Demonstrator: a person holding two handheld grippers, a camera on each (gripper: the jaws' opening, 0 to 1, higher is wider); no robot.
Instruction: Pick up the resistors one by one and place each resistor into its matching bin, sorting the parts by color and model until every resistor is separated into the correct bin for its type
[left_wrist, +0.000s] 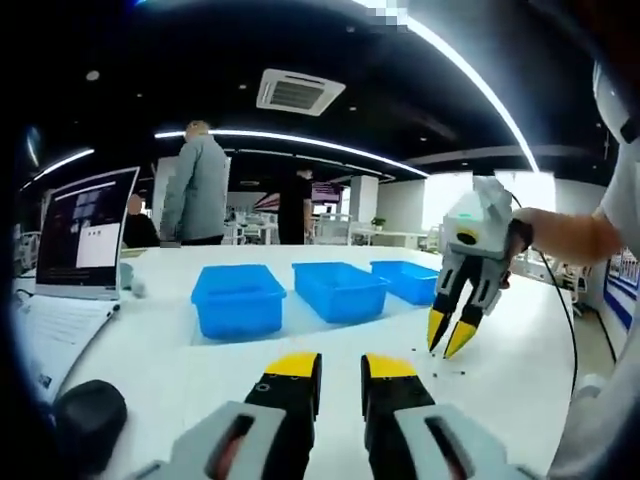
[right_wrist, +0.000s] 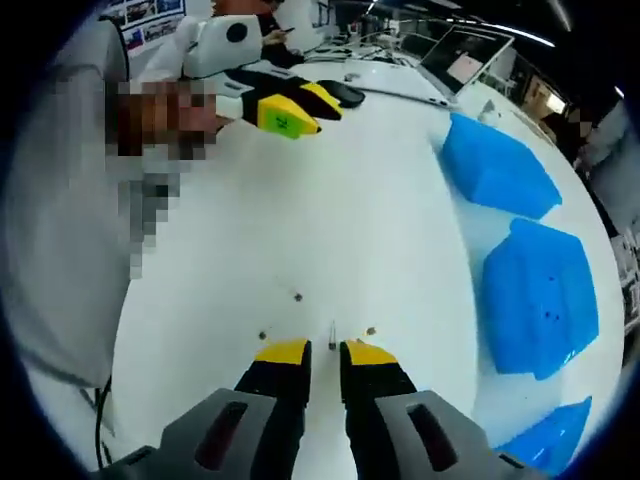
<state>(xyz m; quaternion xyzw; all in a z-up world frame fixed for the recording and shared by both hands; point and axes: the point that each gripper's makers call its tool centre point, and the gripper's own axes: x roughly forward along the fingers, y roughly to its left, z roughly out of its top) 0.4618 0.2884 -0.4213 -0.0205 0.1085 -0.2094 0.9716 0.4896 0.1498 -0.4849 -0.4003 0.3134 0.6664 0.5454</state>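
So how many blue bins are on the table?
3, in a row on the white table: left bin, middle bin, right bin, nearest the right gripper.

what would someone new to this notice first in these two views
Three bright blue bins in a row on the white table draw the eye first. Next come the yellow-tipped right tongs, pointing down at the table beside the bins, over a few tiny resistors scattered just ahead of the tips. In the left gripper view, an open laptop stands at the table's far left edge, and people stand behind it.
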